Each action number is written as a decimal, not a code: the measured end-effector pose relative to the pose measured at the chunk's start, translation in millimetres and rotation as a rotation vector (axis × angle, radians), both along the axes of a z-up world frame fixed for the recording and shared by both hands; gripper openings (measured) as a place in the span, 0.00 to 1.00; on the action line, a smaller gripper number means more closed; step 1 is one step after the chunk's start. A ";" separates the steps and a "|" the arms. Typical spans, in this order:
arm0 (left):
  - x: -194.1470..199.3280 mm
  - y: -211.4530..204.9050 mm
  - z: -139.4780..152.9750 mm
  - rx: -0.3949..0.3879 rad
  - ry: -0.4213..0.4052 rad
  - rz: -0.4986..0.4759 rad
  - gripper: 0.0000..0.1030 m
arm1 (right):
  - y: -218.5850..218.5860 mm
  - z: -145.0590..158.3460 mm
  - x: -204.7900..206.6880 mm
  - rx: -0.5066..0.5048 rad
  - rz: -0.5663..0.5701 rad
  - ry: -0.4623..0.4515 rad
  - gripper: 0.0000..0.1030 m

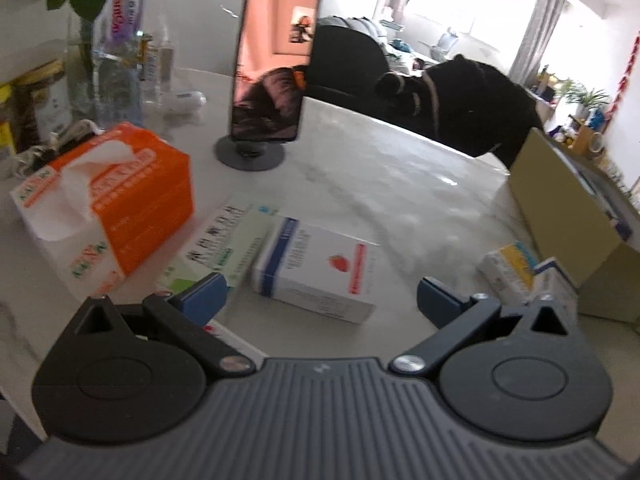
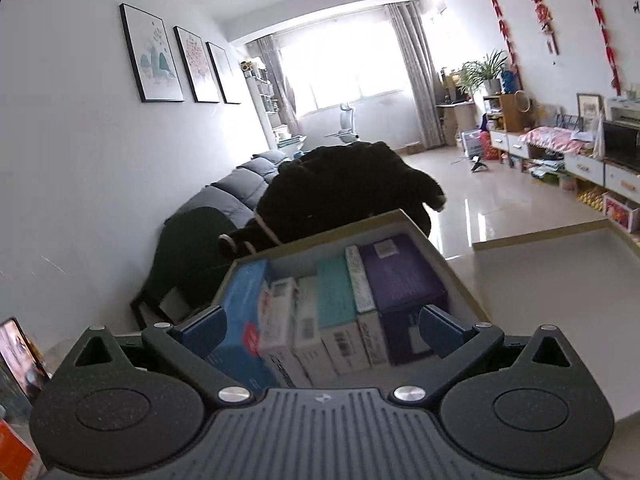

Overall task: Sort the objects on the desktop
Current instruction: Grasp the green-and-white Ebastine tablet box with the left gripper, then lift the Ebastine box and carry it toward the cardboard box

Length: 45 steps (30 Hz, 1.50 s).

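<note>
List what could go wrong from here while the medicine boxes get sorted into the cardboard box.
1. The phone stands upright on a small round stand just behind the loose boxes; a reach by the open left gripper toward the strawberry box might tip it.
2. The cardboard box already looks tightly packed, so another box may jam or sit proud.
3. The green box leans against the tissue box and may slide if either moves.

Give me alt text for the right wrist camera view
The open right gripper hovers over a cardboard box packed with small medicine boxes standing side by side, holding nothing. Behind are a dark coat, a grey sofa and a bright living room.
</note>
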<state>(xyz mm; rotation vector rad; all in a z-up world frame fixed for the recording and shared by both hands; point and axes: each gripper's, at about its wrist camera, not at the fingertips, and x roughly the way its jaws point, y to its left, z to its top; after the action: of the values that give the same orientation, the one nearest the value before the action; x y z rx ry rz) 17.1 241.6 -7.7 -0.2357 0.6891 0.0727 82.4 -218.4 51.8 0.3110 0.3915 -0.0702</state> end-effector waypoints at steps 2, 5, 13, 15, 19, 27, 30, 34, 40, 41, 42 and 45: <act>-0.1 5.3 0.3 0.014 0.006 0.018 1.00 | 1.7 -5.8 -7.0 -0.004 -0.006 -0.001 1.00; 0.7 10.9 -0.3 0.033 0.020 0.022 1.00 | 5.4 -12.8 -16.7 -0.015 -0.012 -0.009 1.00; 15.5 5.8 -12.3 0.283 0.087 -0.087 1.00 | 11.9 -26.5 -40.2 0.016 -0.015 -0.004 1.00; 19.8 8.4 -15.8 0.316 0.109 -0.103 1.00 | 10.9 -27.5 -44.7 0.034 -0.014 0.002 1.00; 28.1 20.4 -19.9 0.247 0.138 -0.118 0.99 | 8.4 -27.7 -55.2 0.063 -0.040 -0.022 1.00; 42.8 26.6 -29.2 0.220 0.184 -0.149 0.80 | 8.5 -29.1 -66.9 0.093 -0.046 -0.033 1.00; 45.4 24.2 -31.9 0.239 0.188 -0.161 0.74 | 9.2 -30.2 -68.3 0.106 -0.045 -0.036 1.00; 47.5 24.1 -29.3 0.242 0.179 -0.155 0.47 | 10.8 -31.5 -68.7 0.114 -0.041 -0.033 1.00; 49.9 22.4 -24.6 0.239 0.168 -0.137 0.47 | 10.5 -32.1 -72.7 0.118 -0.049 -0.035 1.00; 49.3 21.9 -23.1 0.238 0.161 -0.132 0.47 | 9.4 -32.1 -73.5 0.120 -0.051 -0.036 1.00; 48.8 21.8 -21.5 0.236 0.152 -0.125 0.47 | 8.5 -32.5 -74.4 0.120 -0.054 -0.037 1.00; 46.9 21.5 -15.5 0.226 0.128 -0.109 0.47 | 5.6 -34.3 -75.2 0.127 -0.065 -0.035 1.00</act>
<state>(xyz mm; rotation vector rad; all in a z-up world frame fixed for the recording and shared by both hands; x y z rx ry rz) 63.9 263.0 -23.2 0.0241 0.8131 0.0610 7.2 -212.8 17.5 0.4495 0.3517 -0.1035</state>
